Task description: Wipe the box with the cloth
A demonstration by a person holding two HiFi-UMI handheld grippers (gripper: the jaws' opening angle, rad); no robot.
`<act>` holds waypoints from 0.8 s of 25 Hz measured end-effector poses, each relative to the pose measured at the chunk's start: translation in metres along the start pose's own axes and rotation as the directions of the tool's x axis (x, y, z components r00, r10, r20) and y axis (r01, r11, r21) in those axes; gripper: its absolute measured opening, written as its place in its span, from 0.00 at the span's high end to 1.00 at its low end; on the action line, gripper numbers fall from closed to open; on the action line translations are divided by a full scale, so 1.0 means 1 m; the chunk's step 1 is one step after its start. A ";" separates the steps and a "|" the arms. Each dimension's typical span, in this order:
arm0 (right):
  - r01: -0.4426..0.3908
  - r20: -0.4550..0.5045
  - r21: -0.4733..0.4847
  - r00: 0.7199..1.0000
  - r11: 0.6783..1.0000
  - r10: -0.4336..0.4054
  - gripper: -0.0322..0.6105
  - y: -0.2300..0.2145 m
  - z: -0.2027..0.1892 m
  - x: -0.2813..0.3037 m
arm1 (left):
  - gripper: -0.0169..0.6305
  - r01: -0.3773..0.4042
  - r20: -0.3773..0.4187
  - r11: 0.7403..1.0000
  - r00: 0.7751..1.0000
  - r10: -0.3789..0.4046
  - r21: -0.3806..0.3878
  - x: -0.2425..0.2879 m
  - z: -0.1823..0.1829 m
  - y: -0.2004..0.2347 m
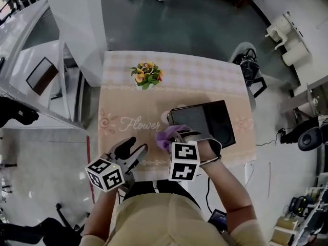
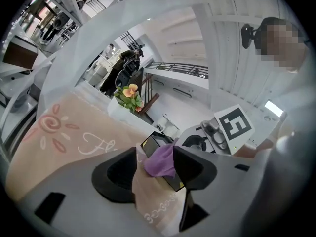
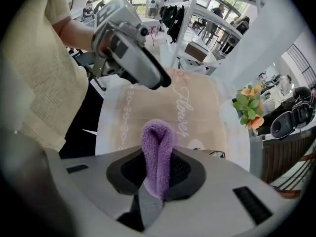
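Box (image 1: 205,123): flat, dark, glossy top, rounded corners, lying on bench (image 1: 123,94) with pale patterned cover.
Cloth (image 3: 158,152): purple terry, folded into narrow loop, hanging at box's near-left corner; contact with box unclear.
Right claw (image 3: 157,174): pinching cloth, pointing steeply down.
Left claw (image 1: 136,148): standing wide, holding nothing, hovering left of box, apart from it.

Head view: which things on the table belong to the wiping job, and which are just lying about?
In the job:
purple cloth, clamped in the right gripper
black box

Lying about:
flower pot
left gripper, open, holding nothing
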State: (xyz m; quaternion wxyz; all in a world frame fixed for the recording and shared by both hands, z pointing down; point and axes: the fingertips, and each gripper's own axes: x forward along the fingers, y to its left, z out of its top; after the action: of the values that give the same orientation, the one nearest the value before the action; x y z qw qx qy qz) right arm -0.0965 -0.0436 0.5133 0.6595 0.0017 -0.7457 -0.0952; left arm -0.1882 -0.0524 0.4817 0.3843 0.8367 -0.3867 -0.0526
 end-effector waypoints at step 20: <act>-0.420 0.293 0.070 0.876 0.905 0.384 0.83 0.056 -0.015 -0.061 | 0.62 -0.001 -0.009 0.997 1.000 0.002 0.078 0.032 0.003 -0.018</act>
State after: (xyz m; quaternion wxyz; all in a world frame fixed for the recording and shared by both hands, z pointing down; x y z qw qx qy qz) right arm -0.0666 0.0167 0.4635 0.5545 -0.1230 -0.8177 0.0941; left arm -0.1565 -0.0691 0.4739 0.3534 0.8509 -0.3872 -0.0333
